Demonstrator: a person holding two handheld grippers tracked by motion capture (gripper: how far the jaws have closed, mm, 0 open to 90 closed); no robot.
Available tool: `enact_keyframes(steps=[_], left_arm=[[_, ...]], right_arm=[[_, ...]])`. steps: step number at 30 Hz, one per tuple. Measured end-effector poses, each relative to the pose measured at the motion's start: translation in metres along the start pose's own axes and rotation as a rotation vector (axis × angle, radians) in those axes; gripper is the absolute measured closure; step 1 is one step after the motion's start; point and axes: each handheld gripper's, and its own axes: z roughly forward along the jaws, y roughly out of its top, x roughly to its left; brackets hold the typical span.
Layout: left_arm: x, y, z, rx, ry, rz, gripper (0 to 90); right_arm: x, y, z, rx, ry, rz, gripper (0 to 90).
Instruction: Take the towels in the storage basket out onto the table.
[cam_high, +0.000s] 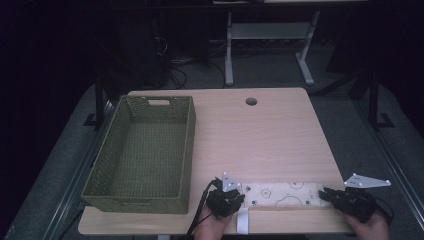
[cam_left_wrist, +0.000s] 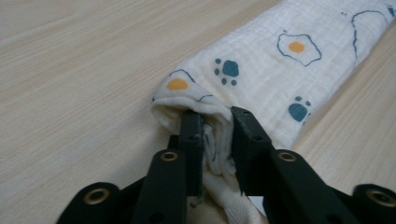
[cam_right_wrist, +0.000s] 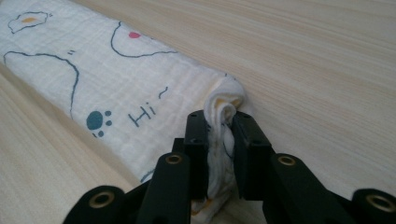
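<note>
A folded cream cloth printed with fried eggs, paw prints and outlines lies as a long strip near the table's front edge. My left gripper is shut on its left end; in the left gripper view the black jaws pinch the bunched folds of the cloth, with my left gripper at the end's near corner. My right gripper is shut on the right end. In the right gripper view the cloth runs away to the upper left, and my right gripper squeezes its rolled edge.
A green woven basket stands empty on the left half of the wooden table. A round cable hole sits near the far edge. A white tag hangs over the front edge. A desk frame stands on the floor behind.
</note>
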Motion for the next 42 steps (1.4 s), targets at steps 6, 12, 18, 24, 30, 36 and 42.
enact_keyframes(steps=[6,12,18,24,30,36,42], left_arm=[[0.004,-0.002,-0.001,-0.020,-0.024,-0.049,80.6],[0.005,-0.003,-0.003,-0.032,-0.001,-0.059,78.4],[0.005,-0.003,-0.002,-0.031,0.055,-0.052,58.6],[0.000,0.001,0.002,-0.022,0.042,-0.030,66.5],[0.005,0.000,0.004,-0.034,-0.017,-0.085,81.3],[0.011,0.001,-0.011,-0.074,-0.048,-0.136,82.4],[0.009,0.005,-0.031,-0.134,-0.079,-0.154,82.4]], right_arm=[[-0.003,0.000,0.000,-0.001,0.020,0.010,80.6],[-0.005,0.000,-0.001,-0.005,0.033,0.023,81.2],[-0.003,-0.001,-0.001,-0.007,0.030,0.015,80.9],[-0.002,-0.002,0.000,-0.016,0.032,0.017,80.7],[-0.004,-0.001,0.002,-0.016,0.063,0.042,81.3],[-0.012,0.011,-0.004,-0.048,0.118,0.073,81.9],[-0.013,0.035,-0.009,-0.079,0.157,0.063,81.9]])
